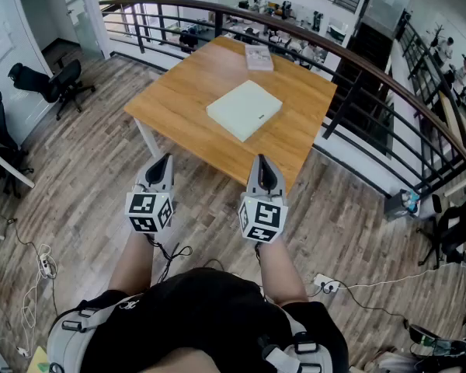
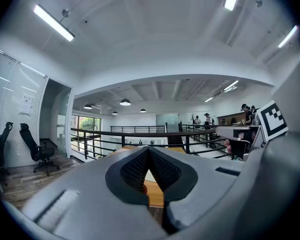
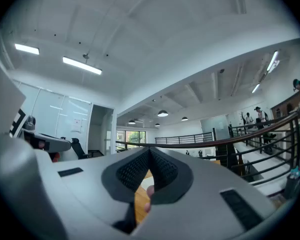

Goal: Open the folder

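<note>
I hold my left gripper (image 1: 164, 162) and my right gripper (image 1: 262, 164) side by side and level, short of the wooden table (image 1: 175, 92). Both have their jaws pressed together with nothing between them. The pale folder (image 1: 245, 109) lies flat and closed near the table's middle, well apart from both grippers. A smaller booklet (image 1: 259, 57) sits by the far edge.

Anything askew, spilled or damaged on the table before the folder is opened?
Nothing stands out. The pale folder lies closed and flat on the table, a booklet near the far edge. The left tool and right tool are shut, empty, short of the table.
</note>
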{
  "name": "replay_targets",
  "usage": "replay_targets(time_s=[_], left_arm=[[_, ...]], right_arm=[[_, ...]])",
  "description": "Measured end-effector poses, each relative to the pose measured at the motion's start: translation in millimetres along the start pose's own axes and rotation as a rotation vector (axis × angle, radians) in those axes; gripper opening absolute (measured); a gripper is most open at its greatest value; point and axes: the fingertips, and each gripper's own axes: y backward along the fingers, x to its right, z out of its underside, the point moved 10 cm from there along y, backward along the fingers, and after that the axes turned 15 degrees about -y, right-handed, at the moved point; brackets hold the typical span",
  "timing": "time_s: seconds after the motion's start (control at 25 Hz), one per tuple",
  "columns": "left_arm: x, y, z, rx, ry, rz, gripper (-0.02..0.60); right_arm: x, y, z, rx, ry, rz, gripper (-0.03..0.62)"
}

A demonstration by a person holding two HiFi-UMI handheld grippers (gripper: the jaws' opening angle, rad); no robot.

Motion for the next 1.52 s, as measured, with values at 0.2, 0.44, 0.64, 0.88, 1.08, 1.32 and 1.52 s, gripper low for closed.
replay_targets(time_s=[0.2, 0.44, 0.64, 0.88, 1.08, 1.32, 1.52], left_arm=[[-6, -4, 4, 0.002, -0.003, 0.003, 0.000], [-18, 0, 8, 0.008, 0.006, 0.001, -0.001], [-36, 6, 19, 0.010, 0.012, 0.002, 0.000], [-56, 17, 40, 0.017, 0.019, 0.022, -0.002], [-69, 16, 49, 0.010, 0.022, 0.035, -0.002], [-80, -8, 58, 0.008, 0.022, 0.032, -0.002], [-89, -59, 57, 0.007, -0.006, 0.040, 0.000]], right_arm=[[-1, -5, 10, -0.011, -0.028, -0.001, -0.003], [-15, -10, 14, -0.024, -0.011, -0.002, -0.003], [-36, -11, 24, -0.030, 0.007, 0.009, -0.002], [-59, -6, 41, -0.029, 0.014, 0.049, -0.003], [-71, -10, 51, -0.045, 0.028, 0.070, -0.003], [-60, -38, 60, -0.054, 0.026, 0.079, -0.002], [-41, -83, 64, -0.040, 0.009, 0.088, -0.002]])
